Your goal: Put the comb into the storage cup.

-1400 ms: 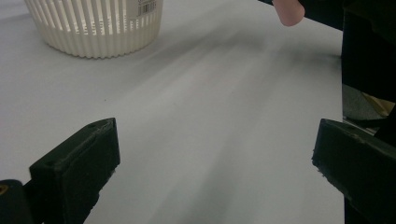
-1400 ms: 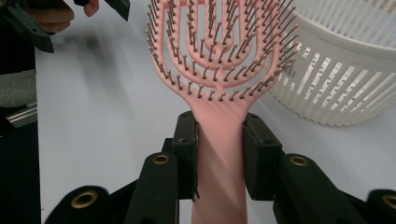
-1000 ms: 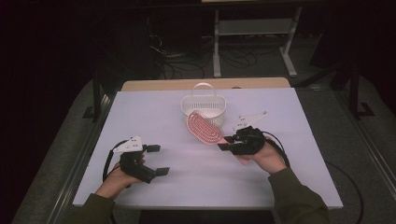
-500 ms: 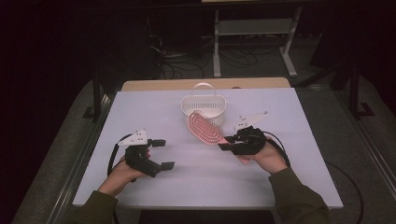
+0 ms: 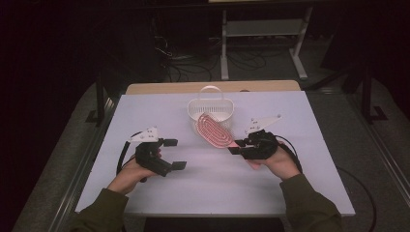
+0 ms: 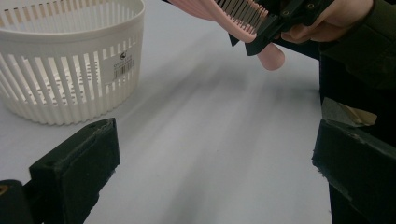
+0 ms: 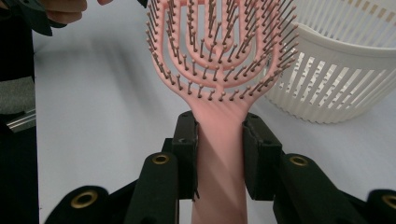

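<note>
A pink hairbrush (image 7: 218, 60) is held by its handle between the two jaws of the right gripper (image 7: 218, 154), which are pressed against both sides of the handle. The head of the brush, with its open slots and dark bristles, is pointed away from the gripper, toward a white slotted basket (image 5: 211, 108) with a handle. In the high view the brush (image 5: 213, 131) is seen just in front of the basket, and its far end seems to overlap the basket's rim; whether they touch cannot be told. The brush is lifted above the white table (image 5: 212, 183), as is seen in the left gripper view. The left gripper (image 5: 176, 153) is held well apart from the brush, on the left part of the table, and its jaws are spread wide with nothing between them.
</note>
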